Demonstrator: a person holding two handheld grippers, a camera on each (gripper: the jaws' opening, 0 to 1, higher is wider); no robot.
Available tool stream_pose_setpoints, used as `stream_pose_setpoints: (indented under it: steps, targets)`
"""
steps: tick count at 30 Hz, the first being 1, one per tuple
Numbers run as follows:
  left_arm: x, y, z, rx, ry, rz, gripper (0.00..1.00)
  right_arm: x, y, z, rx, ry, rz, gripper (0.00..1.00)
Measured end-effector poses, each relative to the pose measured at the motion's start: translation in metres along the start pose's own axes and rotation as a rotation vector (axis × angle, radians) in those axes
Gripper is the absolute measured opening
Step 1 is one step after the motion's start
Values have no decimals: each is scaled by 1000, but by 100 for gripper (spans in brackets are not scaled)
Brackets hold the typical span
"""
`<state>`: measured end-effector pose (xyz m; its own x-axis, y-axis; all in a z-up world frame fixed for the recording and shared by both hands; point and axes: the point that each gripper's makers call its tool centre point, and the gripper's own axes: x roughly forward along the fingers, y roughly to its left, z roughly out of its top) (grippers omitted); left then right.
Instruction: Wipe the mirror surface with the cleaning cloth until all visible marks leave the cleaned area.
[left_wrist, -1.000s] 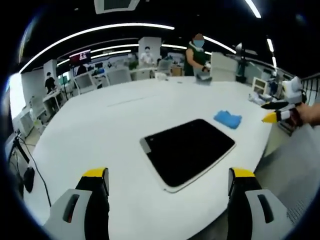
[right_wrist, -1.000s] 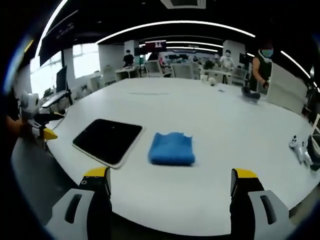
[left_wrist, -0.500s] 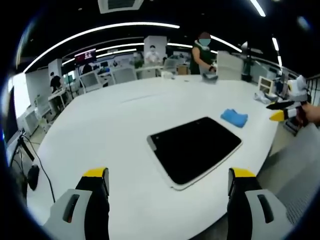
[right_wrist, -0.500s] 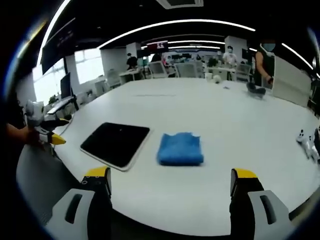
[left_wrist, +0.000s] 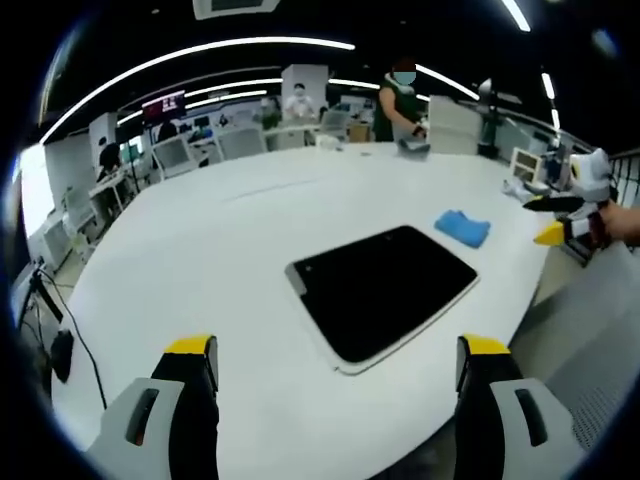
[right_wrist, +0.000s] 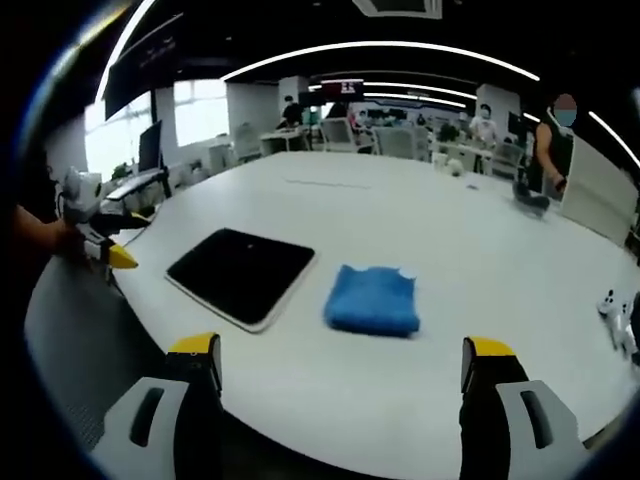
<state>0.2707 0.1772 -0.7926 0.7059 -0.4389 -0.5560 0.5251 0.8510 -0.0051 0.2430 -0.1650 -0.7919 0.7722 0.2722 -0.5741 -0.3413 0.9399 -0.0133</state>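
Blue cloth (right_wrist: 372, 300), black mirror (left_wrist: 381, 289) (white-rimmed), white table (left_wrist: 200, 250).

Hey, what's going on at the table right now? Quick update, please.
Left gripper and right gripper open, holding nothing. Blue cloth folded beside the mirror, apart from it. Wiping not yet begun. Nothing blocking either.

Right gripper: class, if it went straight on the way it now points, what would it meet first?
Probably the blue cloth, lying on the table ahead of the open right gripper. The mirror lies off to the side. Depth is uncertain.
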Motion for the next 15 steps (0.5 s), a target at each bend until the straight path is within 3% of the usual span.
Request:
stream_pose_setpoints:
  steps: [7,9,10,12,15]
  targets:
    - [-2,3,0,-27,-6,6,99,-1,-3,-1,3,13,-23,100]
    - [-2,6,-11,-33,46,19,99,-1,-4,-2,17,15,-27,100]
    - [-2,7,-11,-43,44,25,99,-1,-5,-2,21,12,-28,100]
    - [-3,5,-2,-68,-13,8,99,-1,-7,-5,28,19,-31,100]
    - [1,-2,-14,-54,55,-21,99,-2,-7,-8,45,24,-24,100]
